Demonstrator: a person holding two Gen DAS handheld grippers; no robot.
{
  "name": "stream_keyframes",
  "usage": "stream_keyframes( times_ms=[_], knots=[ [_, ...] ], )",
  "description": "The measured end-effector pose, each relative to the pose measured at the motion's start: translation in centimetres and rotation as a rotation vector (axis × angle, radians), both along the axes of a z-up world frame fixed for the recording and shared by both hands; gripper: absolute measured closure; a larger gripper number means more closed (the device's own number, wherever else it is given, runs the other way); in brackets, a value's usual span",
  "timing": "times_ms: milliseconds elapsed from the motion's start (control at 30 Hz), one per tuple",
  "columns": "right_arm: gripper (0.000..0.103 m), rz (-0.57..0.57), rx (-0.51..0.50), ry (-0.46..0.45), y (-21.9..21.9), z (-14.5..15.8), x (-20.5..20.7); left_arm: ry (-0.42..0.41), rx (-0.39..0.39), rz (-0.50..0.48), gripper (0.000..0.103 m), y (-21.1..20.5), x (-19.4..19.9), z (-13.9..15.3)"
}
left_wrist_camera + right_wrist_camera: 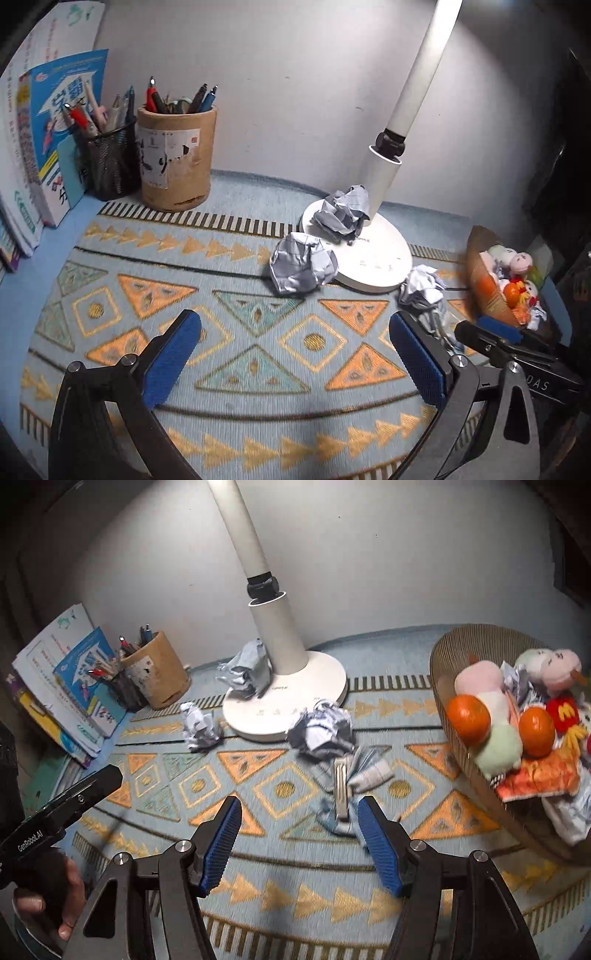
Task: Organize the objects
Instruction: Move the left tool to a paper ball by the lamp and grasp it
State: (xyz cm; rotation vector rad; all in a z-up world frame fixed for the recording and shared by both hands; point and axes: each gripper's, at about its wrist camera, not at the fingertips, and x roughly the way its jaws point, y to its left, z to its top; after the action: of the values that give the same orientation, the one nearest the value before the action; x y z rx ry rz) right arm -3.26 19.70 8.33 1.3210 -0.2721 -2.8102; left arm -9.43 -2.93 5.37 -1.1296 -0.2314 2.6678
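"GenRobot.AI" runs in white along the black body of the left tongs [62, 812]; a yellow "M" marks the red plush toy [563, 710]; lamp base [284, 710] lettering is too blurred to read

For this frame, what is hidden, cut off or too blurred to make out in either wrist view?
- Lamp: head cut off by the top edge in both views.
- Basket: contents below the plush toys and oranges are covered; right edge cuts it.
- Metal strip on crumpled paper: blurred in the right wrist view, so I cannot identify it.
- Books: cut by the left edge in the left wrist view.
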Motion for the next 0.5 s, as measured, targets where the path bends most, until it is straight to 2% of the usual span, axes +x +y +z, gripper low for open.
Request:
stream_keyframes(
  times_ms=[133,267,333,433,500],
  knots=[
    [0.039,-0.034,0.108,0.012,-0.8,-1.0,-3.5,-0.016,-0.008,-0.012,0.002,1.0,-3.4,-1.8],
    [0.039,-0.034,0.108,-0.007,-1.1,-2.2,-6.1,-0.039,0.015,-0.011,0.003,1.4,-5.7,-3.1],
    [0.039,-0.032,0.113,-0.019,-1.0,-2.9,-7.1,-0.061,0.062,-0.024,0.007,1.3,-6.4,-3.7],
    [0.040,-0.009,0.167,-0.001,-1.4,-3.4,-7.7,-0.086,0.085,-0.029,0.024,1.5,-6.8,-4.5],
    [0.046,0.002,0.182,0.005,-1.4,-3.8,-7.7,-0.079,0.079,-0.027,0.035,1.6,-6.8,-4.6]
  ],
)
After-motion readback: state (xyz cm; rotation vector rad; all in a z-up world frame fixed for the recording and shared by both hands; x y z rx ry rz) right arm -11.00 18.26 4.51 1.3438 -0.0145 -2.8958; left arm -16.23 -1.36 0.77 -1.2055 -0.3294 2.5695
